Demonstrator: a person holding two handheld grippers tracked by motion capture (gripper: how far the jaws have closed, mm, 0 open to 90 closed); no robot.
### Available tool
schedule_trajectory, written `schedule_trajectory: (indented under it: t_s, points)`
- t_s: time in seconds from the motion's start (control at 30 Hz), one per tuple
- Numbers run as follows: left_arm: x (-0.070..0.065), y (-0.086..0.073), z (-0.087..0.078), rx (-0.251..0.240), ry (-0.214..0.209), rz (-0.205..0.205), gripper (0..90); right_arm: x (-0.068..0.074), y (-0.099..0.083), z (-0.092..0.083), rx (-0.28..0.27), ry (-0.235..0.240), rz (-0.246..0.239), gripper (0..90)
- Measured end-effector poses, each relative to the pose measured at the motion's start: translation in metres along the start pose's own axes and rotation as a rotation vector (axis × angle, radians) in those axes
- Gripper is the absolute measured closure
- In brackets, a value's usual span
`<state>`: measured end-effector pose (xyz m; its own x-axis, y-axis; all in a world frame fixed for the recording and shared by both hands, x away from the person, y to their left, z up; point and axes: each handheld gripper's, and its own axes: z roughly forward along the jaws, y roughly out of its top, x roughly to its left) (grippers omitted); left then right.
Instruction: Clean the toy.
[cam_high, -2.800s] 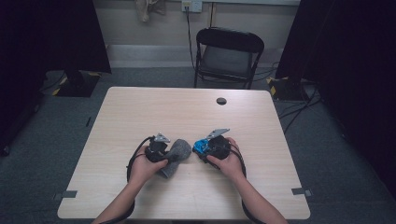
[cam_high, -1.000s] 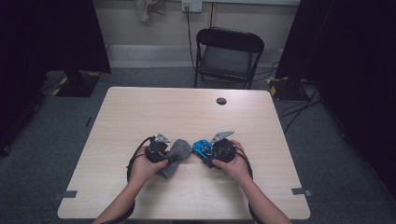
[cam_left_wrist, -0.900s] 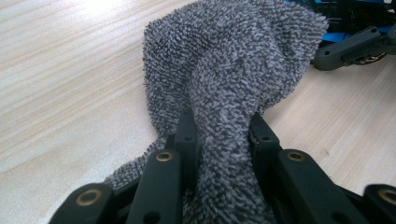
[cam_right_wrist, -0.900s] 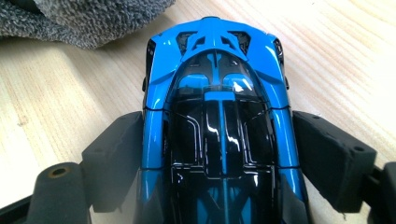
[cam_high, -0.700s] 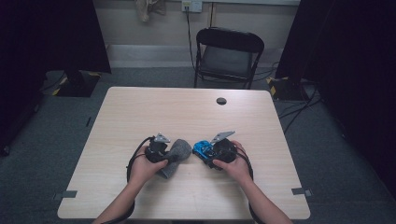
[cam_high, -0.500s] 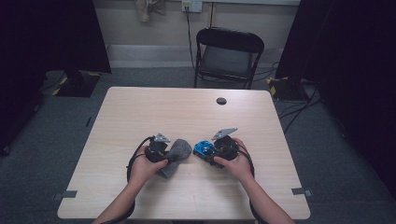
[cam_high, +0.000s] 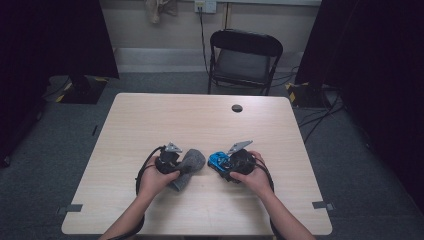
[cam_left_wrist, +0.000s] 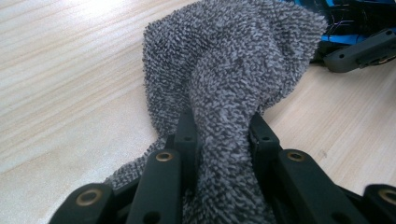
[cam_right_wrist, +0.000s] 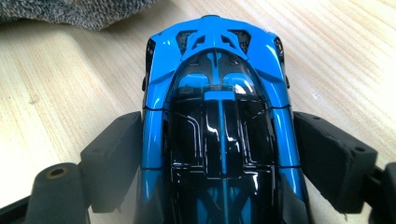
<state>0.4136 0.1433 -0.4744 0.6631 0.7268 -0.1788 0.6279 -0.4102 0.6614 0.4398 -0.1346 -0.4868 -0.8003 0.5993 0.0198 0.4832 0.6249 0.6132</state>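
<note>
Blue toy car (cam_right_wrist: 219, 116) sat on the table (cam_high: 150, 120) near my edge, right of centre, clamped across its flanks by my right gripper (cam_high: 235, 162), so it couldn't roll, roof left exposed. Grey terry cloth (cam_left_wrist: 224, 74) was bunched and pinched tight in my left gripper (cam_left_wrist: 219, 135), free end draped toward the car, just beside it, probably for wiping the bodywork.
</note>
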Motion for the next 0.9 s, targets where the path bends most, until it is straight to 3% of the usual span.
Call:
schedule_trajectory:
  t_s: [0.37,0.47,0.6,0.9]
  points:
    - [0.000,0.000,0.001,-0.001,-0.003,-0.002,71.1,0.001,0.018,-0.001,-0.004,-0.011,0.003,17.6]
    - [0.000,0.000,0.000,-0.001,-0.004,-0.002,71.1,0.002,0.024,0.006,0.022,-0.010,-0.007,17.4]
    - [0.000,-0.001,0.000,-0.001,-0.010,-0.007,71.1,0.003,0.024,0.016,0.033,-0.017,0.001,22.7]
    - [0.000,-0.001,-0.001,-0.003,-0.007,-0.008,71.1,0.003,0.025,0.015,0.043,-0.015,-0.001,25.0]
